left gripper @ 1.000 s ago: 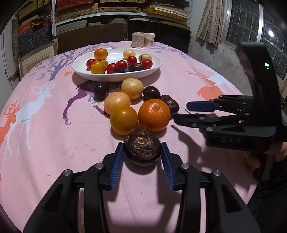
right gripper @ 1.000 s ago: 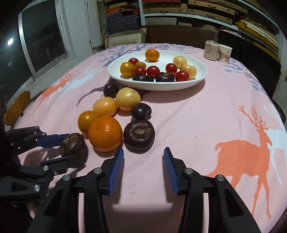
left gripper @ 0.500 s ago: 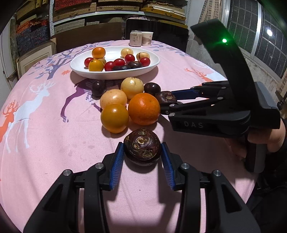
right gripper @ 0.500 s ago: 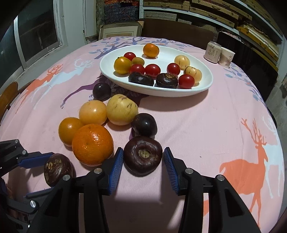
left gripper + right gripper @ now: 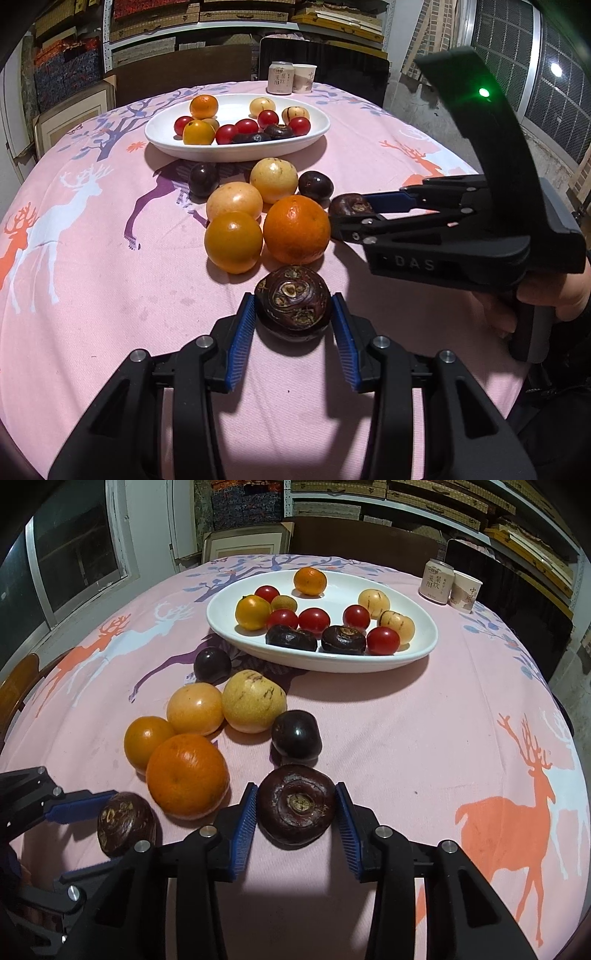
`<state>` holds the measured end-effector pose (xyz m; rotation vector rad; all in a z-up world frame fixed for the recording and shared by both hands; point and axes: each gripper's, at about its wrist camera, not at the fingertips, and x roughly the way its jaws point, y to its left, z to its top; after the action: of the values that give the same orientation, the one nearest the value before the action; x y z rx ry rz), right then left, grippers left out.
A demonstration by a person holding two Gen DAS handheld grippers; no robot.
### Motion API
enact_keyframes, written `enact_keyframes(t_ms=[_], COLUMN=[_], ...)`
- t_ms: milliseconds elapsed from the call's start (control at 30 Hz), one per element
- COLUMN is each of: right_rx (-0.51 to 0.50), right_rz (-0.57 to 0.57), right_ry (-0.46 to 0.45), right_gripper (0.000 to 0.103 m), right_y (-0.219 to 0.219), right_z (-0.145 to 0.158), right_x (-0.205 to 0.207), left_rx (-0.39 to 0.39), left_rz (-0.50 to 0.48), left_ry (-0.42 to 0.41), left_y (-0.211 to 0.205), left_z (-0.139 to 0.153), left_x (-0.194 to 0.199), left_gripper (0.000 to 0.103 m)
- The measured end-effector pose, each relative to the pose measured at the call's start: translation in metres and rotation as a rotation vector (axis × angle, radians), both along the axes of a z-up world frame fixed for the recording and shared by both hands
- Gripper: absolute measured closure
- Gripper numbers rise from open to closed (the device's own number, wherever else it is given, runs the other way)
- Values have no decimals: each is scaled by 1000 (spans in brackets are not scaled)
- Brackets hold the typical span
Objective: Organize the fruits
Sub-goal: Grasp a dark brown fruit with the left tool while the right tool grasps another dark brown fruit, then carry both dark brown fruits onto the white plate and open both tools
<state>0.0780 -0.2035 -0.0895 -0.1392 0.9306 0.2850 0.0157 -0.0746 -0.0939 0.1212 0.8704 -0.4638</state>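
Observation:
My left gripper [image 5: 293, 334] is shut on a dark brown water chestnut [image 5: 293, 308] on the pink tablecloth; it also shows in the right wrist view [image 5: 125, 823]. My right gripper [image 5: 295, 825] is shut on a second dark water chestnut [image 5: 297, 808], seen in the left wrist view [image 5: 349, 206] beside a big orange [image 5: 296, 229]. The white oval plate [image 5: 236, 153] farther back holds small oranges, red cherry tomatoes, pale fruits and two dark chestnuts.
Loose fruit lies between grippers and plate: a yellow-orange fruit [image 5: 233, 242], two pale round fruits [image 5: 273, 180], two dark plums [image 5: 316, 184]. A can [image 5: 280, 77] and a paper cup [image 5: 304, 77] stand at the table's far edge. Shelves and a chair are behind.
My right gripper moved forward around the second water chestnut and closed on it. My left gripper stayed on its chestnut, drawing slightly nearer the fruit cluster.

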Motion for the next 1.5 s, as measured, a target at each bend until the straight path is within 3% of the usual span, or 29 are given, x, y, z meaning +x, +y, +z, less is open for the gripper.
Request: enact_keyframes(t_ms=[500, 933, 1267, 1500], right_rx=[81, 128, 214, 216], right_rz=[-24, -53, -52, -38], right_ry=[-24, -58, -128, -187], right_gripper=[61, 61, 61, 61], right_y=[-32, -54, -67, -64], right_z=[11, 22, 53, 85], right_x=[-48, -63, -53, -18], left_rx=[-2, -17, -41, -25], left_rz=[16, 48, 78, 67], left_ry=[-3, -18, -98, -161], left_y=[2, 10, 26, 20], left_z=[1, 6, 45, 78], left_x=[1, 0, 19, 60], left_gripper=[62, 62, 62, 62])
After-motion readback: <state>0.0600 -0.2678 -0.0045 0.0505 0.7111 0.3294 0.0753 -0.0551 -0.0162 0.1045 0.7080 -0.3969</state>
